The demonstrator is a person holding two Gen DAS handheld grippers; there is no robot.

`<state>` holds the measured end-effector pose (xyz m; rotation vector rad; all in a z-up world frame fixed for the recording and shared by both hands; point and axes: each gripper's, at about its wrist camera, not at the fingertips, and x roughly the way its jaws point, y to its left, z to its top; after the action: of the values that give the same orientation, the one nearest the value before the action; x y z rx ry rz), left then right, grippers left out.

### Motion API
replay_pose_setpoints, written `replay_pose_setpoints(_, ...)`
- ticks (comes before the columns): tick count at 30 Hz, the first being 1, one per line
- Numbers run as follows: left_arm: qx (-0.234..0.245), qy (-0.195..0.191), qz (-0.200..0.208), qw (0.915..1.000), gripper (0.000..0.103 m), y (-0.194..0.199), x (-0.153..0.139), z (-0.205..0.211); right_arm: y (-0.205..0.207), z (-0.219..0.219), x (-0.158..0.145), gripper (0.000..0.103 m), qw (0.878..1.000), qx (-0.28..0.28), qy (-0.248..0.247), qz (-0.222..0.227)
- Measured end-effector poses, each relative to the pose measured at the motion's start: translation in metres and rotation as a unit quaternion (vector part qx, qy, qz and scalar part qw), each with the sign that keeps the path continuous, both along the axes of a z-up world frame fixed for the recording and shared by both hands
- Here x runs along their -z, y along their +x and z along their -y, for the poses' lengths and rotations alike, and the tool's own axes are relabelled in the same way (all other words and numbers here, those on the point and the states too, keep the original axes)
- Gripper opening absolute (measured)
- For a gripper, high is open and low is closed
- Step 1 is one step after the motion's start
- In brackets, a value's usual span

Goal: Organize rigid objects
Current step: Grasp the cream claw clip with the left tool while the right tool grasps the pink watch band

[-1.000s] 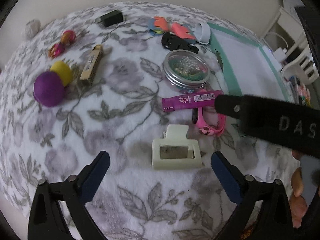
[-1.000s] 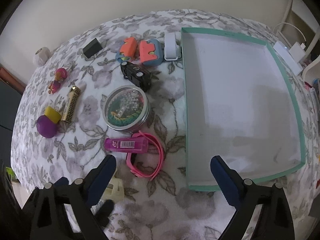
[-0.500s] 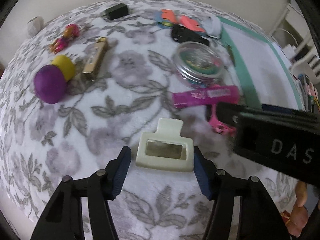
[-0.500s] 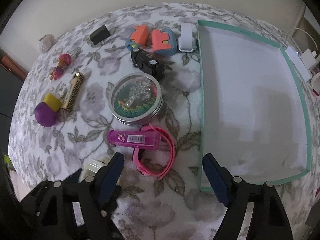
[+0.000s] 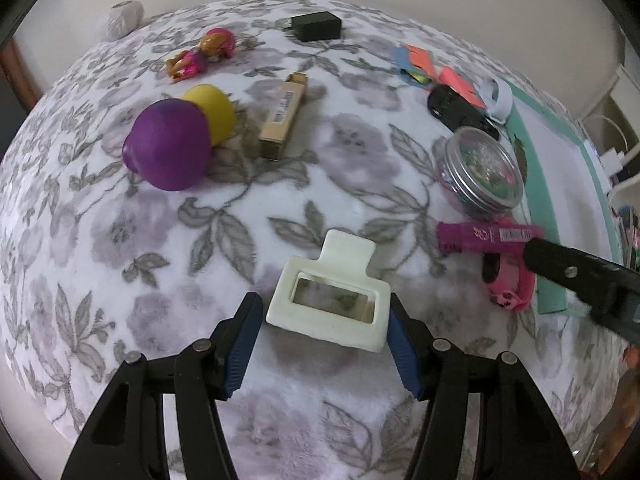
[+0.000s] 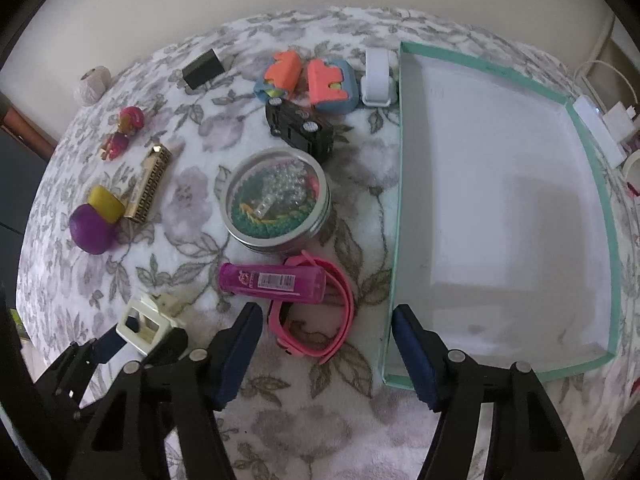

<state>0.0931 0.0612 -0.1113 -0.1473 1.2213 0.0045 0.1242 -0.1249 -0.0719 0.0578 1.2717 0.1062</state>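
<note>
The left gripper (image 5: 324,336) is clasping the cream hair clip (image 5: 329,306) on the floral blanket (image 5: 160,272). The right gripper (image 6: 326,346), jaws closing yet unclenched, is straddling the pink watch (image 6: 316,320) beside the bare teal tray (image 6: 600,184); beads are filling the round tin (image 6: 278,204).

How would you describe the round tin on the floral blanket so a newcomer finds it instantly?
Start at the teal-rimmed tray. Just left of it on the floral blanket sits the round tin, between the black toy car and the magenta tube. It alone has a clear lid showing white beads.
</note>
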Motion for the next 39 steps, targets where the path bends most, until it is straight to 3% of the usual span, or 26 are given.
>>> replay_pose_setpoints(6,-0.01,-0.018,0.005,0.9998,0.062,-0.008,-0.002,-0.02,0.001,-0.004,-0.012,0.07,0.999,-0.015,0.03,0.021)
replay_pose_setpoints(10,-0.016,-0.021,0.008,0.9996,0.062,-0.015,-0.006,-0.029,0.001,-0.013,-0.001,0.065,0.999,-0.041,0.022,0.003)
replay_pose_setpoints(17,-0.031,-0.034,0.012,0.9989,0.062,-0.014,-0.004,-0.046,0.006,-0.01,0.018,0.059,0.999,-0.034,-0.016,-0.013)
replay_pose_setpoints(27,-0.029,-0.025,0.014,0.9992,0.062,-0.015,-0.004,-0.049,0.015,-0.033,0.035,0.059,0.995,-0.067,-0.066,-0.019)
replay_pose_setpoints(36,-0.017,0.004,0.016,0.9997,0.062,-0.01,-0.001,-0.037,0.028,-0.041,0.047,0.06,0.996,-0.066,-0.064,-0.015)
replay_pose_setpoints(39,-0.015,0.016,0.016,0.9996,0.056,-0.011,-0.001,-0.036,0.026,-0.043,0.049,0.056,0.996,-0.063,-0.06,-0.015)
